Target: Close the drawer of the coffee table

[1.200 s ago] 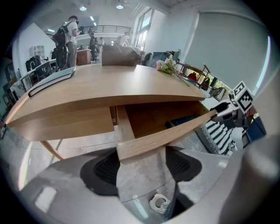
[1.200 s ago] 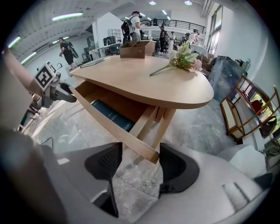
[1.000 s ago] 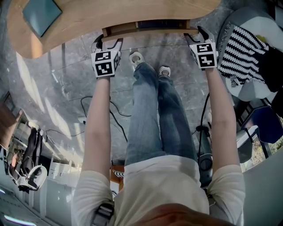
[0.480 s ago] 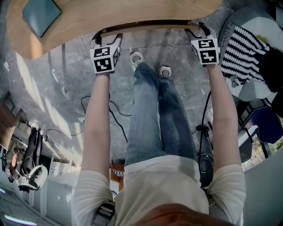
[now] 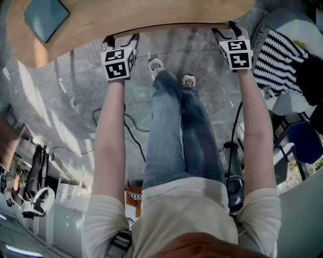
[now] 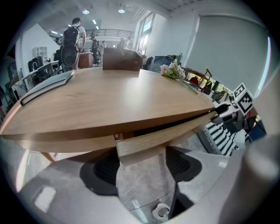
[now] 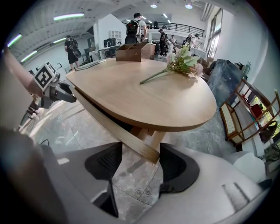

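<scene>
The head view looks steeply down from above the person, past arms and legs to the floor, with the table point(image 5: 126, 15) edge at its top. The cameras on the left gripper point(image 5: 121, 38) and right gripper point(image 5: 226, 31) sit low and close at that edge. They face across the tabletop from opposite ends of the drawer point(image 6: 148, 142) front, and each catches the other gripper.

The coffee table point(image 6: 109, 105) top and drawer front point(image 6: 148, 143) are light wood, smooth, with fine grain and a satin sheen. The floor point(image 5: 75, 101) is grey veined stone tile, polished and reflective. The left gripper point(image 6: 142, 166) and right gripper point(image 7: 139, 168) have matt grey plastic shells, each with 2 black ribbed pads point(image 6: 103, 168). The jeans point(image 5: 174, 126) are faded blue denim.
</scene>
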### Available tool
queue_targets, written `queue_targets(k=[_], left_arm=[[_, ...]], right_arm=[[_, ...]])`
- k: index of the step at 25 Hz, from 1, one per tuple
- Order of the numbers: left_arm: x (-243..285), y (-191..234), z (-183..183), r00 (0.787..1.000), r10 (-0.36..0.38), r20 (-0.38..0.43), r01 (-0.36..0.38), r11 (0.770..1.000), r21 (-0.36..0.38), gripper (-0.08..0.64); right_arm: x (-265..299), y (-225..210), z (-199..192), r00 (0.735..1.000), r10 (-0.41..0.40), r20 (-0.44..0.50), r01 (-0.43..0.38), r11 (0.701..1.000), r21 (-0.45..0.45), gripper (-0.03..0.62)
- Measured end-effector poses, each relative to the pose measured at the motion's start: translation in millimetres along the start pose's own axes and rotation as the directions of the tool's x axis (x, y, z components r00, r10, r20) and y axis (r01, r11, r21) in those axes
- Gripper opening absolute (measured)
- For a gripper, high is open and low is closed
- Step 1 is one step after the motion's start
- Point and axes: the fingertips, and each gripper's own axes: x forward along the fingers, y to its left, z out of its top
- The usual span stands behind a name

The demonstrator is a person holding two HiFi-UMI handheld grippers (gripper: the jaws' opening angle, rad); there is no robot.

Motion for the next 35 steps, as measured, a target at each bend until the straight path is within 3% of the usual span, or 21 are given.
queue_targets(k=[28, 30, 35], left_arm=[[6, 7, 15, 1.000, 0.008, 0.011, -0.008, 1.000, -0.028, 0.334], [4, 8, 13, 1.000, 0.006, 0.016, -0.005, 0.998, -0.061, 0.334], [-6, 9, 8, 0.997, 0.034, 0.071, -0.016, 0.970, -0.244, 0.334]], right_arm=[[5, -9, 16, 1.000, -0.017, 0.014, 0.017, 1.000, 0.002, 0.273], [4, -8, 16, 0.999, -0.027, 0.019, 0.027, 1.000, 0.011, 0.275], [1, -8, 14, 0.996, -0.082, 0.026, 0.081, 0.995, 0.057, 0.272]])
